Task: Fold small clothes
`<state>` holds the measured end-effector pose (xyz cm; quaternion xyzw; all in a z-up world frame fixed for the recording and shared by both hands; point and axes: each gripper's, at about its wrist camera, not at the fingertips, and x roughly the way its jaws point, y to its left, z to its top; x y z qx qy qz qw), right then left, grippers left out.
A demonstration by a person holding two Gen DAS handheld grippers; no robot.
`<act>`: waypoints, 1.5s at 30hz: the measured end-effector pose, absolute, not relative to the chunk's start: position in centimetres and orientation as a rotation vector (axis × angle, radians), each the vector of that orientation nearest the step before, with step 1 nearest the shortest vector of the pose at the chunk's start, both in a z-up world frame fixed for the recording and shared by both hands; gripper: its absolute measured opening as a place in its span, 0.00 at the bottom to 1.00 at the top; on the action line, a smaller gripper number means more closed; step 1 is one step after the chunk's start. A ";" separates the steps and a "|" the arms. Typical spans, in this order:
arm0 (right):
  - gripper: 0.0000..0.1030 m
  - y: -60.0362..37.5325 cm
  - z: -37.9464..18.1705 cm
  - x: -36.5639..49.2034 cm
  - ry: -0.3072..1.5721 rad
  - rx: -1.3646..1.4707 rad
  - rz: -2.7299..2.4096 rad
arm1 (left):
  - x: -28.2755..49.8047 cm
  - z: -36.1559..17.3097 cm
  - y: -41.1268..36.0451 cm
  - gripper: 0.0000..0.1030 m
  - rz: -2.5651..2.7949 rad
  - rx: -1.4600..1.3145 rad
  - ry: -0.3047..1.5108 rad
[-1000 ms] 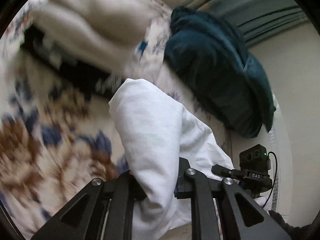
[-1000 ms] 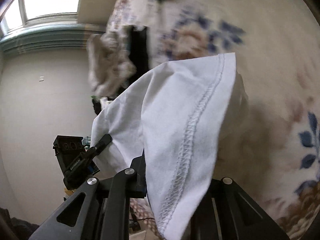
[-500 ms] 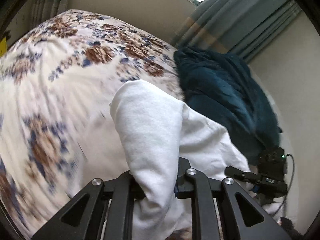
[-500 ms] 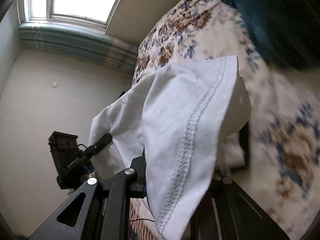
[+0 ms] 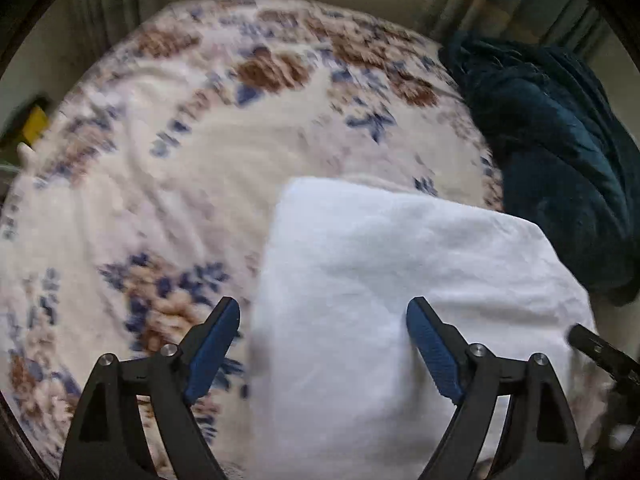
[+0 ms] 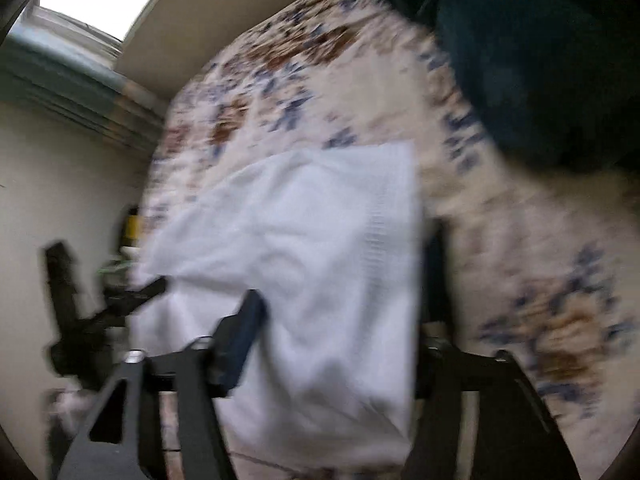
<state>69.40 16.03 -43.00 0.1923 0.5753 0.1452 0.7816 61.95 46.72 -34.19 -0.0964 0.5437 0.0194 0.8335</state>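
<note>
Left wrist view: white garment (image 5: 400, 280) lies folded on the floral bed (image 5: 180, 160), near edge. Left gripper (image 5: 322, 344) and right gripper (image 6: 336, 328) jaws just opened wide, holding nothing. Advise withdrawing straight, avoiding snagging the fold.

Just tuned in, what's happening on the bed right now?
A person with a gripper in each hand is folding a white garment on the floral bedspread. The left gripper and the right gripper have both just been opening, and their jaws now stand wide, with the cloth between them but no pad pressing on it. It lies as a folded rectangle near the bed's near edge, beside a dark teal blanket. The right wrist view is blurred.
</note>
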 end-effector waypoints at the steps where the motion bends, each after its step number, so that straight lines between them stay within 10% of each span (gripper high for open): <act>1: 0.83 16.2 -42.2 68.9 1.222 0.319 0.244 | 61.4 -33.6 46.5 0.87 0.076 -0.162 1.134; 3: 1.00 16.6 -41.1 68.1 1.186 0.168 0.136 | 59.8 -32.6 45.5 0.94 0.132 -0.087 1.089; 45: 1.00 8.9 3.4 13.3 0.672 -0.049 0.053 | 13.2 2.2 35.1 0.94 0.207 -0.027 0.740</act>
